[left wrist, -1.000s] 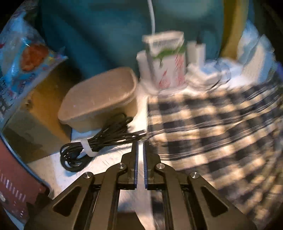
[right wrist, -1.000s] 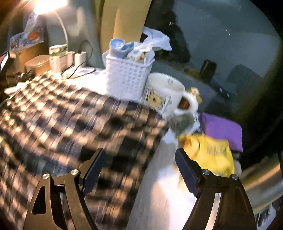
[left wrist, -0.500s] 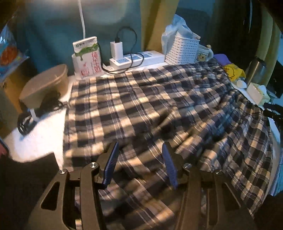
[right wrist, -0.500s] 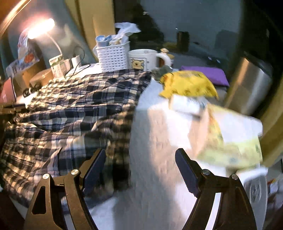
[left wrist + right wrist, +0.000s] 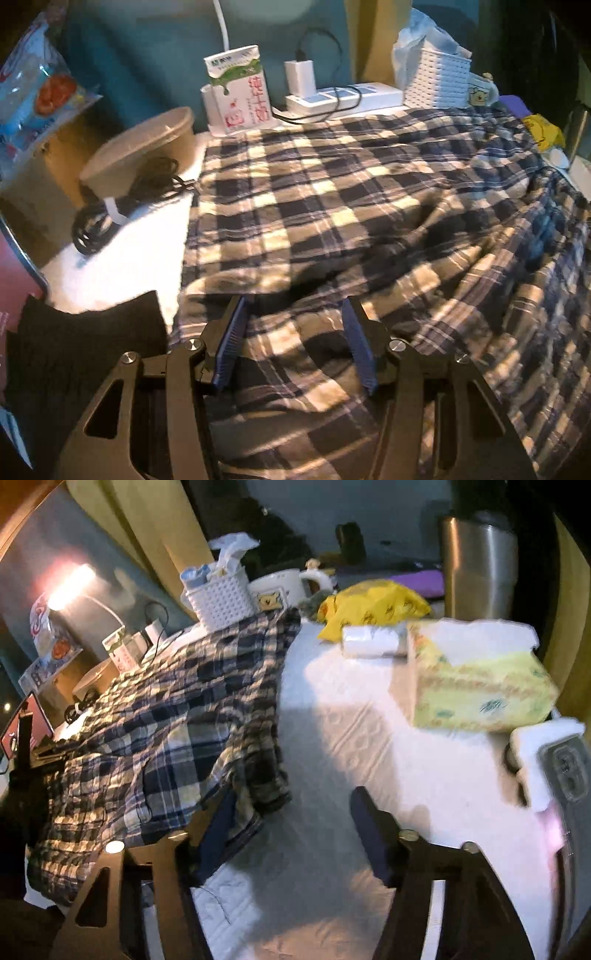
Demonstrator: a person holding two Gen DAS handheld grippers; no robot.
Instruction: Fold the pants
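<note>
Hovering wide open, left tool [image 5: 293, 345] above pants [image 5: 369, 206], right tool [image 5: 291, 830] gaping at their edge; spread rumpled on tabletop [image 5: 369, 746], folding barely begun.

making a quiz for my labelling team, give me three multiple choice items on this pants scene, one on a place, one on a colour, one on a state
1. Where does the milk carton stand?
A. at the back edge of the table, beyond the plaid pants
B. inside the white basket
C. on top of the pants

2. What colour is the crinkled bag near the mug?
A. red
B. yellow
C. green

3. How does the left gripper stand?
A. shut on the pants
B. shut on a cable
C. open, over the cloth

Answers:
1. A, the carton sits against the wall just past the far hem.
2. B, it shows bright yellow in the right wrist view.
3. C, both pads stand well apart with plaid cloth visible between them.
</note>
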